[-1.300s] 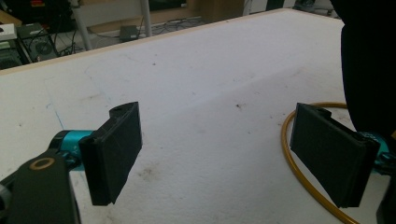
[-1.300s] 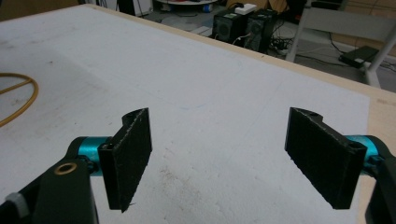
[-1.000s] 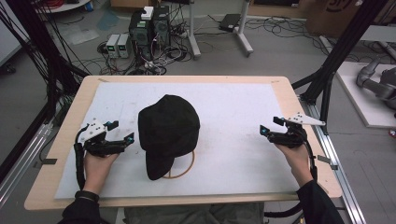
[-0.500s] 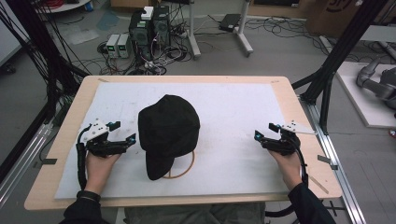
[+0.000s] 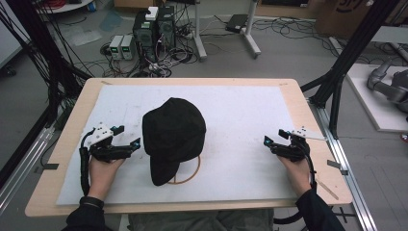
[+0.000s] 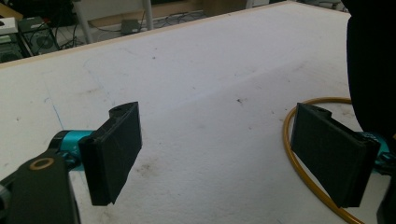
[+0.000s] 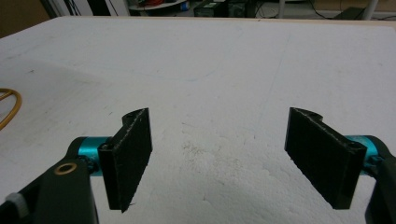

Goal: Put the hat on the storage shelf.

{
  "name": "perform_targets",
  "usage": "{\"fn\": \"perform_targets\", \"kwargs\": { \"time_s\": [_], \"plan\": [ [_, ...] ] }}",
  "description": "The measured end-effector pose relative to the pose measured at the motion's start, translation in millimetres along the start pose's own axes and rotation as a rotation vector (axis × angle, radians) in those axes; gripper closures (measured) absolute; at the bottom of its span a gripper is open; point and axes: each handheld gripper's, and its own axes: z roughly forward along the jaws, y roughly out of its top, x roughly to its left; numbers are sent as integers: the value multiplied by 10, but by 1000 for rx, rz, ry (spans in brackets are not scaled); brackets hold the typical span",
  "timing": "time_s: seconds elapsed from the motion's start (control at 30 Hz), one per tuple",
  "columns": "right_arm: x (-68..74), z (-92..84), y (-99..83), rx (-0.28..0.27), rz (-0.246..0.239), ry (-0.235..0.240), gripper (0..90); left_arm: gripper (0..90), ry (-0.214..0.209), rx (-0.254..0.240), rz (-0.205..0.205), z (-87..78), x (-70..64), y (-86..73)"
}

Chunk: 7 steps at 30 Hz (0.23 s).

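My right gripper (image 5: 271, 143): nearest the table's right edge a second ago, it has come down and slid inward a little; jaws spread wide, nothing between them, bare white mat (image 7: 224, 70) ahead in the right gripper view.
My left gripper (image 5: 129, 137): it has crept a touch toward the cap, and now sits just beside its left flank; jaws spread, empty, one jaw near the ring in the left gripper view.
Black cap (image 5: 172, 134): unmoved, at the middle of the mat, brim pointing toward me, crown farther away; it lies between my two grippers, close to the left one, well apart from the right.
Yellow ring (image 5: 192, 173): flat on the mat under the brim end of the cap, partly covered by it; its curve also shows at the left edge of the right gripper view (image 7: 9, 109).
What the change means: I judge both hands are closing in for a two-sided hold on the cap; the left is almost there, the right has most of its way left.
Far side: wooden table (image 5: 293, 91) rim.
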Motion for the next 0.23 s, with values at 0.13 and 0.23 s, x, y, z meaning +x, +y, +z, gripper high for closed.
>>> {"fn": "perform_targets", "kwargs": {
  "time_s": [0.13,0.23],
  "plan": [
    [-2,12,-8,6,2,-6,220,167,4,7,-5,8,4,-6],
    [-9,24,-11,5,4,-8,218,167,7,11,-9,8,7,-7]
  ]
}}
